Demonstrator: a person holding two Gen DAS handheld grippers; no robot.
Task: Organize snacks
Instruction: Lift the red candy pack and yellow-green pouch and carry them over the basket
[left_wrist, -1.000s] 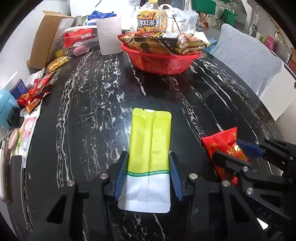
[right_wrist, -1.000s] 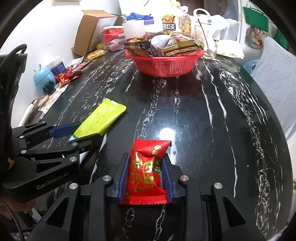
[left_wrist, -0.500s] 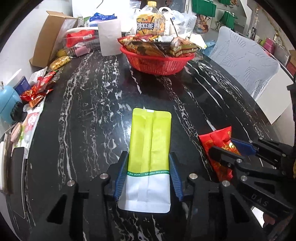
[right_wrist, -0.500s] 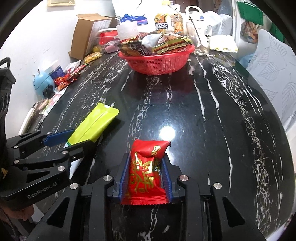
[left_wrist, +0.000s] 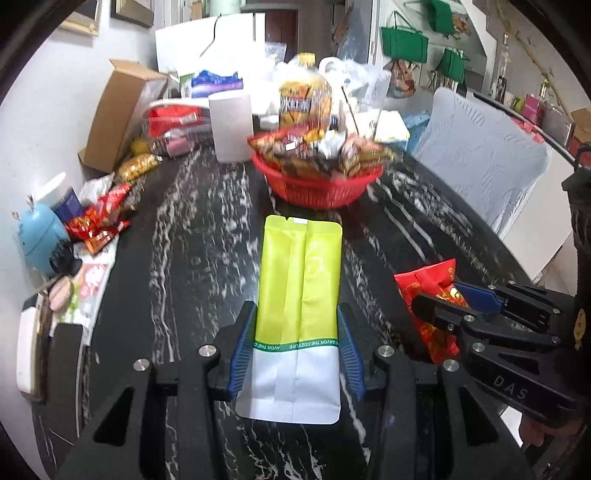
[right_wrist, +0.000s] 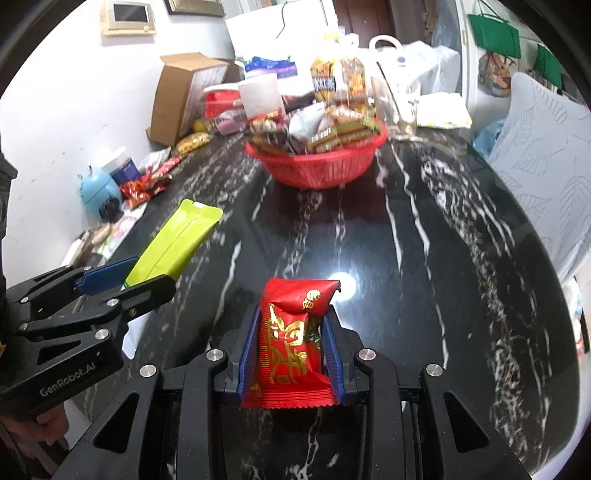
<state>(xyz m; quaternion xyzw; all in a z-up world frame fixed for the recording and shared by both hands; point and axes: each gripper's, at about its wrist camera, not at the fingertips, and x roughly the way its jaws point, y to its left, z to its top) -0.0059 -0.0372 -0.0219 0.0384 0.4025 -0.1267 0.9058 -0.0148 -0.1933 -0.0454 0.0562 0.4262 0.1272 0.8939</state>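
Left tool (left_wrist: 297, 347) grips yellow-green pouch (left_wrist: 299, 280); right tool (right_wrist: 291, 347) grips red packet (right_wrist: 291, 343).

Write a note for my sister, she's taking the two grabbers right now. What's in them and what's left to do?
Left gripper: jaws shut on the yellow-green pouch, held off the table.
Right gripper: jaws shut on the red snack packet, also lifted.
Red basket: at the far end, already piled with snacks.
Done: both snacks picked up.
Left: probably carry both to the basket and drop them in. More loose snacks lie along the table's left edge.
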